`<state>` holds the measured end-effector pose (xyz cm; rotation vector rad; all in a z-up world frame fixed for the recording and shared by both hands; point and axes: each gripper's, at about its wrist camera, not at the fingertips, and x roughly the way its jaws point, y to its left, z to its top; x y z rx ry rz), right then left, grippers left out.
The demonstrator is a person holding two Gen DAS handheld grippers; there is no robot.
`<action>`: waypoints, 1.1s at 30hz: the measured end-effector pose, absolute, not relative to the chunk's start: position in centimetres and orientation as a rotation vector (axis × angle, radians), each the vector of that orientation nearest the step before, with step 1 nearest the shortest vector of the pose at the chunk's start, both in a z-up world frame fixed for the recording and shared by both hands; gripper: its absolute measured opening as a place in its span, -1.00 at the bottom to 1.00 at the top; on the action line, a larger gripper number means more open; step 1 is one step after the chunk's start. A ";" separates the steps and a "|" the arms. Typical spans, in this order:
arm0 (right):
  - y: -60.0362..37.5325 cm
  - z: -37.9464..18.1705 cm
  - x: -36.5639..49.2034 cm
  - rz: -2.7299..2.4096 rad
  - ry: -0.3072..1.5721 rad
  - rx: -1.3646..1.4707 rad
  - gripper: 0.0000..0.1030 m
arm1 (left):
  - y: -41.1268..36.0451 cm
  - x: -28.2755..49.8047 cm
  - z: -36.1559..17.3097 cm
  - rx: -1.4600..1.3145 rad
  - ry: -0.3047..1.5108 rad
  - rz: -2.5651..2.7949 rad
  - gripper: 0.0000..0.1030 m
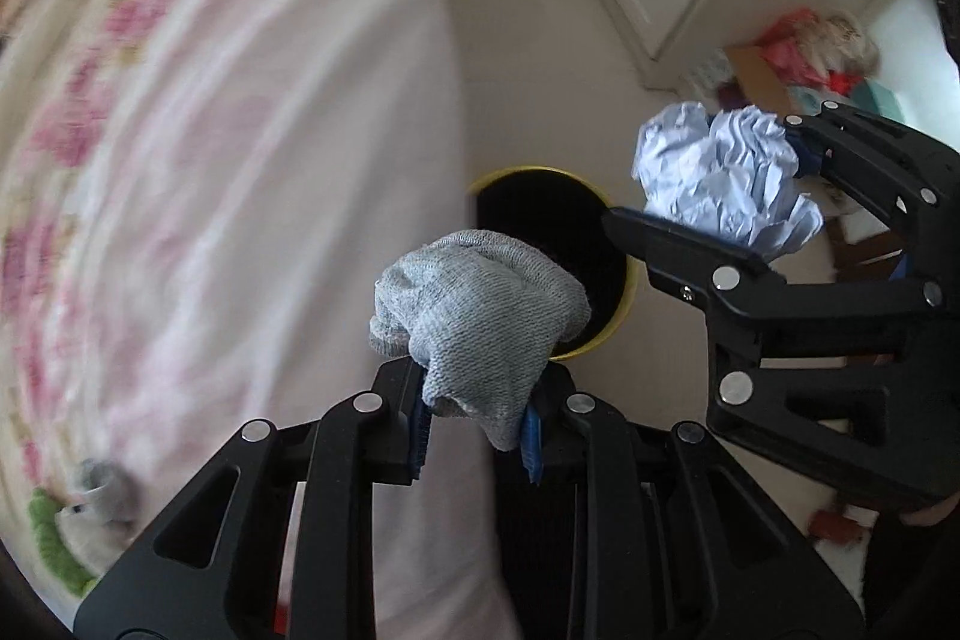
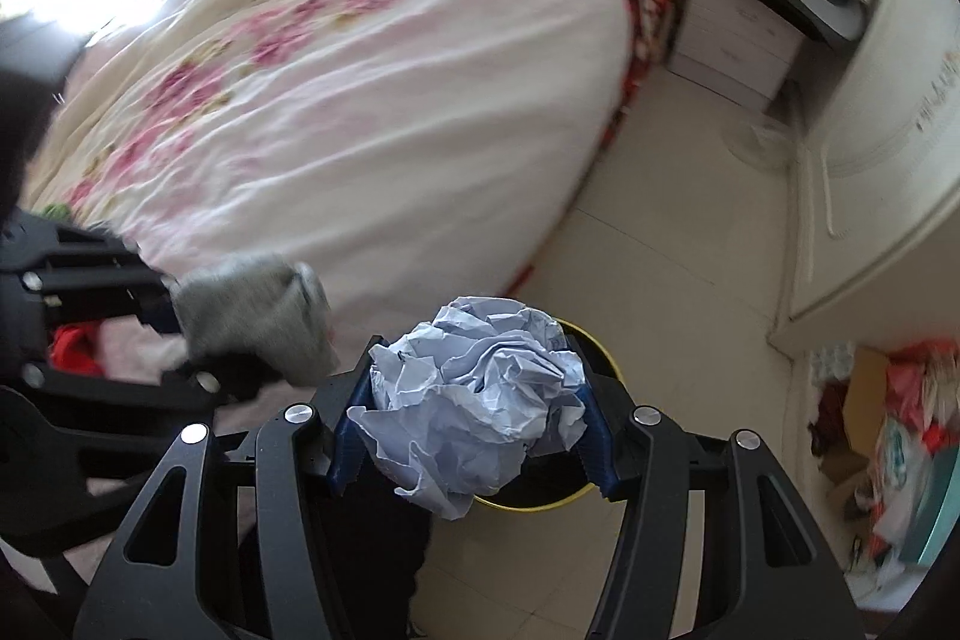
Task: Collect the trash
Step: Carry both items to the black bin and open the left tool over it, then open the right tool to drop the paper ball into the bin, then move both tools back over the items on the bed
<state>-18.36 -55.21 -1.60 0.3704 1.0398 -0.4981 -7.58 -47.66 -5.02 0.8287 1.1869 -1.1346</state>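
Observation:
My left gripper [image 1: 477, 424] is shut on a grey knitted sock [image 1: 474, 322] and holds it above the near rim of a yellow-rimmed bin [image 1: 627, 289] with a dark inside, on the floor beside the bed. My right gripper [image 2: 474, 433] is shut on a crumpled pale blue paper ball [image 2: 480, 394], held over the same bin [image 2: 606, 358]. In the left wrist view the right gripper [image 1: 708, 184] and its paper ball [image 1: 720, 172] are to the right of the bin. In the right wrist view the left gripper [image 2: 174, 328] and the sock [image 2: 258, 322] are at the left.
A bed with a pink floral quilt [image 2: 360, 70] fills the left side, close to the bin. A white wardrobe [image 2: 888, 160] stands on the right, with a pile of bags and boxes [image 2: 888, 424] beside it. A nightstand [image 2: 750, 34] sits at the back.

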 end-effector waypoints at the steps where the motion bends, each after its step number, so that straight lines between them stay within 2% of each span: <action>1: -55.7 -1.7 -18.9 -0.508 1.039 0.377 0.04 | -48.4 -8.1 -5.6 0.822 1.217 -1.159 -0.54; 3: -56.7 -2.0 -19.9 -0.533 1.040 0.392 0.04 | -49.5 -8.8 -6.6 0.814 1.252 -1.188 -0.53; 5: -57.5 -2.5 -20.6 -0.552 1.050 0.398 0.04 | -50.7 -9.3 -7.7 0.813 1.279 -1.199 -0.42; 6: -57.9 -2.9 -20.9 -0.562 1.057 0.401 0.04 | -51.0 -9.3 -8.0 0.811 1.287 -1.197 -0.12; 7: -58.1 -3.1 -21.0 -0.567 1.061 0.403 0.04 | -51.3 -9.3 -8.3 0.816 1.293 -1.185 0.28; 9: -58.7 -3.7 -21.2 -0.576 1.073 0.407 0.05 | -51.5 -9.2 -8.3 0.828 1.253 -1.147 0.56; 10: -58.9 -3.9 -21.2 -0.578 1.077 0.410 0.05 | -51.6 -9.1 -8.1 0.838 1.233 -1.133 0.62; 19: -60.7 -6.3 -20.2 -0.583 1.139 0.421 0.10 | -50.5 -8.0 -7.3 0.836 1.220 -1.105 0.77; 21: -60.7 -6.9 -19.7 -0.606 1.163 0.400 0.25 | -50.0 -7.4 -7.2 0.817 1.243 -1.096 0.78; 23: -60.5 -7.2 -19.3 -0.626 1.188 0.374 0.68 | -49.5 -6.8 -7.0 0.789 1.271 -1.084 0.82; 29: -59.5 -6.3 -19.0 -0.622 1.141 0.355 0.81 | -47.8 -6.2 -7.2 0.762 1.322 -1.019 0.83; 33: -57.7 -5.3 -18.5 -0.584 1.114 0.291 0.81 | -46.5 -6.2 -6.1 0.745 1.287 -0.993 0.83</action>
